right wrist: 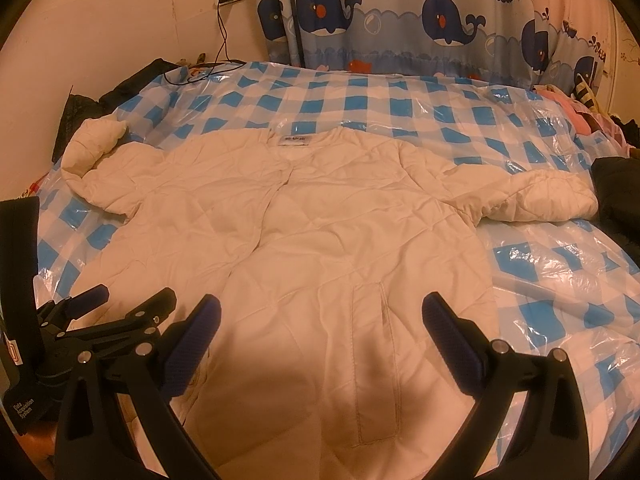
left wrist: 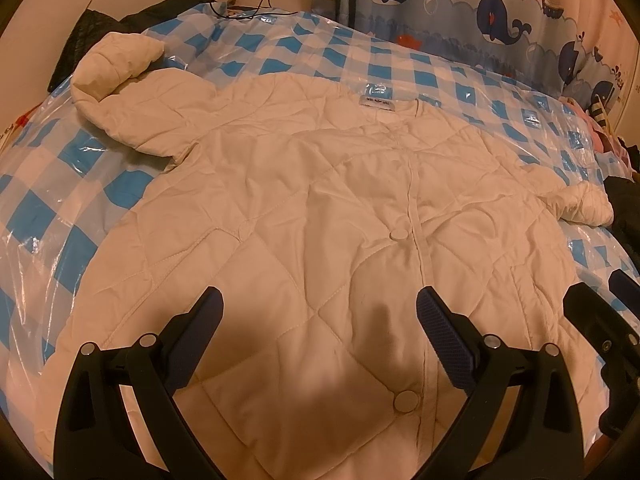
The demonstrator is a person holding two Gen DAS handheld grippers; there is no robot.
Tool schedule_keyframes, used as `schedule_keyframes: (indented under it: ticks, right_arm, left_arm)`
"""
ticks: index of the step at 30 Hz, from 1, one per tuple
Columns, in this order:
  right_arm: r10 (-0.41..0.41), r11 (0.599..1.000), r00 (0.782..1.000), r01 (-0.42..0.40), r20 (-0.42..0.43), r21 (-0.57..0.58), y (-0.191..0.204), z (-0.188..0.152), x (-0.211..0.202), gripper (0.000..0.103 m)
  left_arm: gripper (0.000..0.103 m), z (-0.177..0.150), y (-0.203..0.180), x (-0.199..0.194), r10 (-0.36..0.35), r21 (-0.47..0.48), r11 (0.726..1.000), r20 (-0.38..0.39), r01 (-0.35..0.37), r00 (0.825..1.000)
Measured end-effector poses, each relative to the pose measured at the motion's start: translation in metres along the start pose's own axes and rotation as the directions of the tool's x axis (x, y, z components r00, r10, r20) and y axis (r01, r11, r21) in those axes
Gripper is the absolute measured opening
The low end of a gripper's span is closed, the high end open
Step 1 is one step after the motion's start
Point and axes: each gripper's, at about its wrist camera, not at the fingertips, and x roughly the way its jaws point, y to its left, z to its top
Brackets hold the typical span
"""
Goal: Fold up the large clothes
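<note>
Since the cream quilted jacket (left wrist: 320, 216) lies front-up and spread flat across the bed (left wrist: 320, 52), collar and label toward the top of the frame, hem toward the bottom, it looks laid out ready for a first fold; no fold is visible yet. Left gripper (left wrist: 320, 308) hovers over the lower centre of the jacket near the button placket, jaws spread wide, nothing between them. Right gripper (right wrist: 320, 312) hangs over the lower front panel by the pocket slit, jaws likewise apart and empty. Both sleeves extend outward: one sleeve (left wrist: 116, 68) bunches at upper left, the other (right wrist: 536, 192) lies out at right of frame, probably left out so they can be folded inward first. Bed is covered by a clear plastic sheet (right wrist: 560, 264) over a blue-checked cover, likely to keep the garment sliding easily. Containers: none seen; nothing holds anything. Dark clothing (right wrist: 616, 184) sits at the right edge, whale-print curtain (right wrist: 400, 20) across the top.
</note>
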Motion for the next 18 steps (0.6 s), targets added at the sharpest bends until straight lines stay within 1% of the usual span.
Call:
schedule_keyframes:
  ticks: [18]
  right_arm:
    - [0.005, 1.000, 1.000, -0.005, -0.004, 0.001, 0.0043, -0.0050, 0.0007, 0.097]
  left_arm:
    - [0.093, -0.0027, -0.0032, 0.0017, 0.004, 0.004, 1.000, -0.002, -0.004, 1.000]
